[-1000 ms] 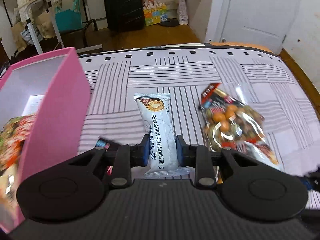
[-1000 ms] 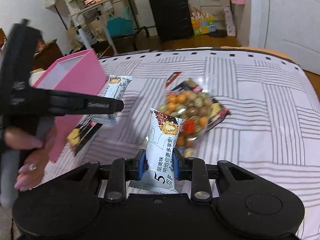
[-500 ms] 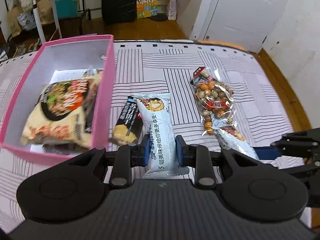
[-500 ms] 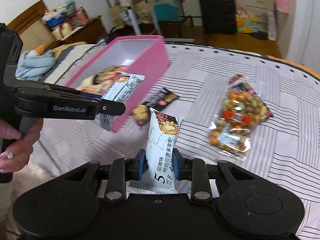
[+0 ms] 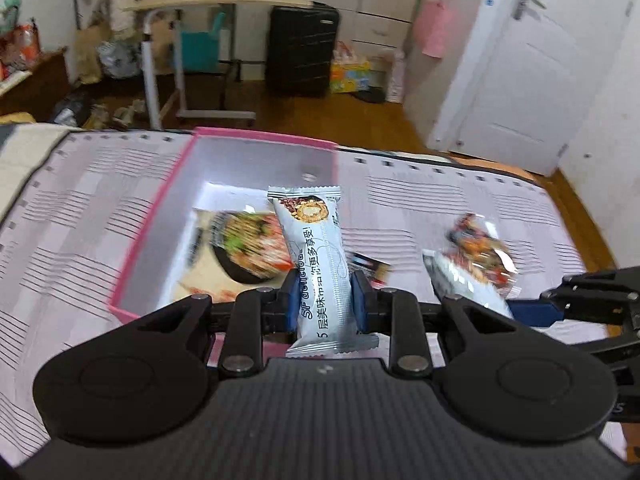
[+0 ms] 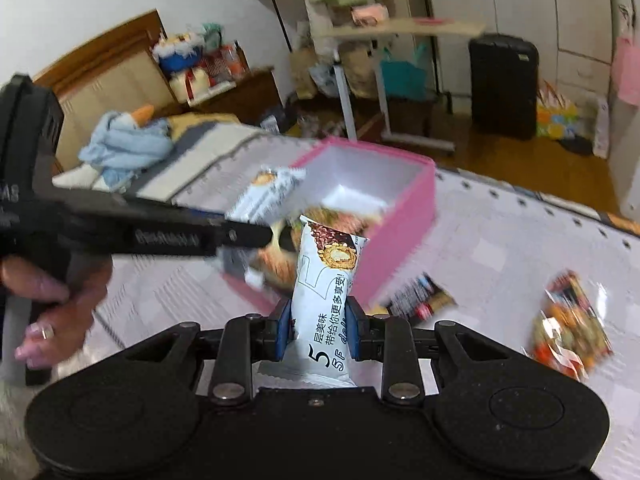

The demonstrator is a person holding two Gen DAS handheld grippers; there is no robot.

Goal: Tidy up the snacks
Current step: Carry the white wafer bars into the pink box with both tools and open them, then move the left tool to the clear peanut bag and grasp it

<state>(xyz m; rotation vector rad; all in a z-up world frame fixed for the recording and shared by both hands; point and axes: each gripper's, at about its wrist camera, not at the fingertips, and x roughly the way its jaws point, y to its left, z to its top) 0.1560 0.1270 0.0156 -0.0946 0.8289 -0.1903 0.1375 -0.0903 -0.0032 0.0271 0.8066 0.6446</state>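
My left gripper [image 5: 325,305] is shut on a white snack bar [image 5: 316,248] and holds it upright above the near edge of the open pink box [image 5: 256,138]. A noodle packet [image 5: 248,248] lies inside the box. My right gripper [image 6: 318,330] is shut on a second white snack bar [image 6: 326,284], held in the air just short of the pink box [image 6: 404,236]. The left gripper and its bar [image 6: 268,194] also show in the right wrist view, over the box.
A dark small snack packet [image 6: 420,300] and a clear bag of mixed nuts [image 6: 572,328] lie on the striped bed cover right of the box. A blue towel [image 6: 124,146] lies at the far left. A rolling table [image 5: 216,0] and black suitcase [image 5: 302,48] stand beyond the bed.
Both grippers have carried their snack bars to the left, towards the pink box. The left bar now hangs over the box; the right one has come up close to its side.
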